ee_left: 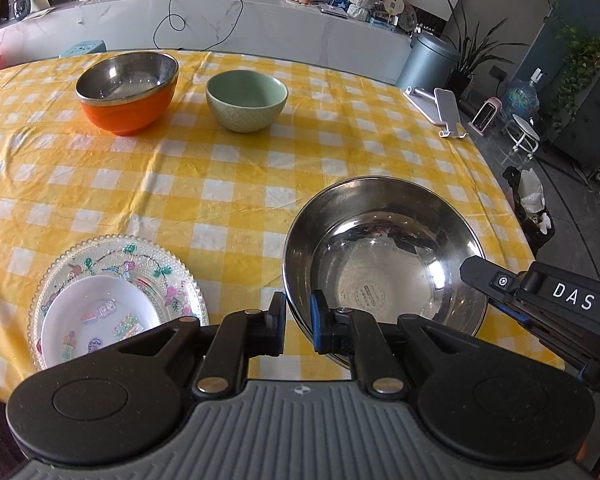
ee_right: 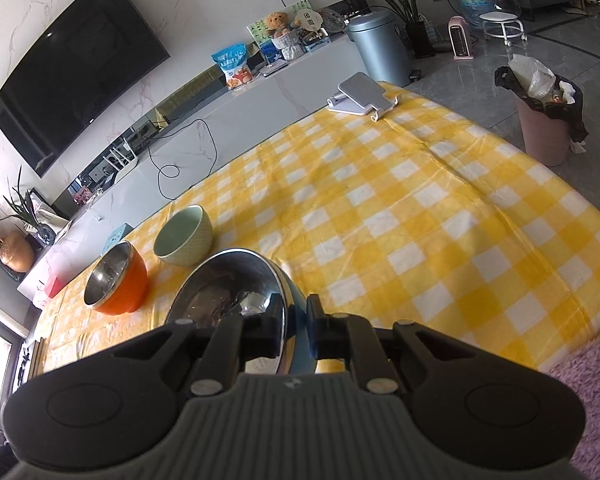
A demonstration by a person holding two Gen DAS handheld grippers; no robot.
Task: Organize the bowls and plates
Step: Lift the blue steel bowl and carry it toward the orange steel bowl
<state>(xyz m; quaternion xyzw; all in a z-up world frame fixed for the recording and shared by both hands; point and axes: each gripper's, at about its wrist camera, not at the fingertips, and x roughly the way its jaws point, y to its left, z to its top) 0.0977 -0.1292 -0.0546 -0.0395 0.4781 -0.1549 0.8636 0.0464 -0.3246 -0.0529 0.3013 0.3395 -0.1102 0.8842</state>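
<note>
While both clamp opposite rim edges, left gripper [ee_left: 298, 322] and right gripper [ee_right: 296, 330] hold steel bowl [ee_left: 384, 256] over desk [ee_left: 220, 168].

The desk [ee_left: 220, 184] centre lies open. Obstacles: orange bowl [ee_left: 127, 92] and green bowl [ee_left: 247, 100] at the far side, stacked plates [ee_left: 116, 300] near left, phone stand [ee_left: 440, 108] at the far right edge.

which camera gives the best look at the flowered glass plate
The left wrist view: the glass plate lies whole at lower left, a small white dish on it. The right wrist view does not show it at all.
</note>
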